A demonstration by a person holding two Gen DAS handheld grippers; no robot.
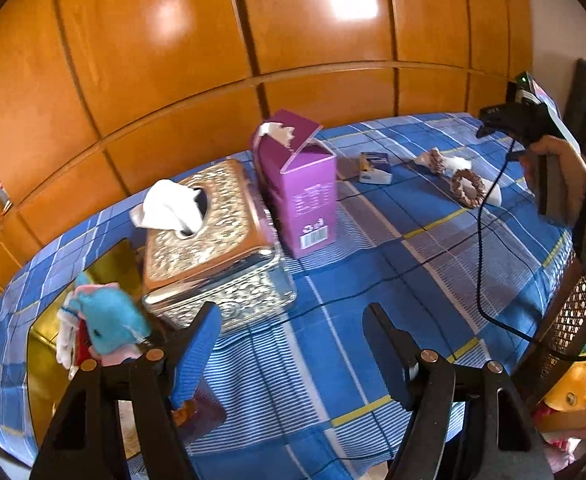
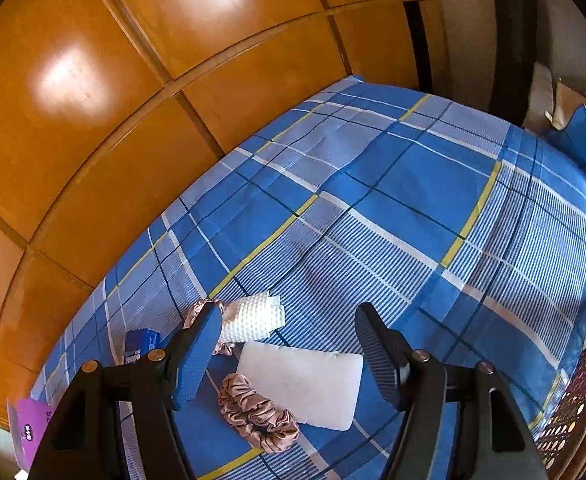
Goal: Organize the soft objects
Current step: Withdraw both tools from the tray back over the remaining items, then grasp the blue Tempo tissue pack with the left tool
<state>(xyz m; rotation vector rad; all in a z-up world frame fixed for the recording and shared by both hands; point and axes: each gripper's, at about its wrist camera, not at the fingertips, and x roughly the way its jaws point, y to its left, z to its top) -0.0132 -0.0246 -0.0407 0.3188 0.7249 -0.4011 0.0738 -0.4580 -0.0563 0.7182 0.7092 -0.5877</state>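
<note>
My left gripper (image 1: 293,308) hangs open over the blue plaid cloth (image 1: 373,280), with nothing between its blue-padded fingers (image 1: 197,356). To its left a blue plush dolphin (image 1: 109,320) and other small plush toys lie in a shiny golden container (image 1: 45,360). My right gripper (image 2: 289,308) is open above a white foam pad (image 2: 305,384), a pink satin scrunchie (image 2: 257,412), a white waffle cloth (image 2: 253,320) and a second scrunchie (image 2: 197,312). It touches none of them. From the left wrist view these lie far right, by the scrunchie (image 1: 469,188).
A golden tissue box (image 1: 209,240) and an opened purple carton (image 1: 301,188) stand mid-table. A small blue-white pack (image 1: 375,168) lies behind them. A black cable (image 1: 481,260) crosses the cloth. A person's hand (image 1: 553,168) and a rattan chair back (image 1: 569,320) are at the right; wooden panels stand behind.
</note>
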